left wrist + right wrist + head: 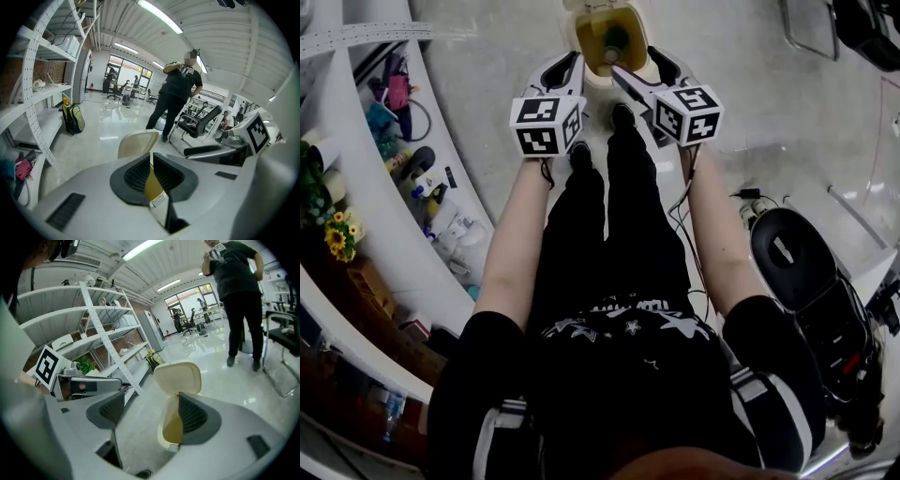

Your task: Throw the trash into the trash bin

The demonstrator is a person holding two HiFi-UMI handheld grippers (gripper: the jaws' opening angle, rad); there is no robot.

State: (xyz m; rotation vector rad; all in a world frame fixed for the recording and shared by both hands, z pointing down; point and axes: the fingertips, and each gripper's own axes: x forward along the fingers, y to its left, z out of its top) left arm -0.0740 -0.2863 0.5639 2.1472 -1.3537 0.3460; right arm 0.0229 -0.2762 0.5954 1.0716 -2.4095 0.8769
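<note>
Above the open trash bin [609, 42], the right tool [150, 401] is spread wide and the left tool [151, 159] nearly closed, both empty, so the drop looks done.

The floor [101, 129] was pale, glossy and reflective. White shelving [42, 93] with perforated uprights stood along a brick wall [56, 70]. The ribbed white ceiling [215, 33] carried lit strip lights [159, 16]. Glazed doors [124, 70] at the far end admitted daylight. A black office chair [199, 124] stood on the open floor.
</note>
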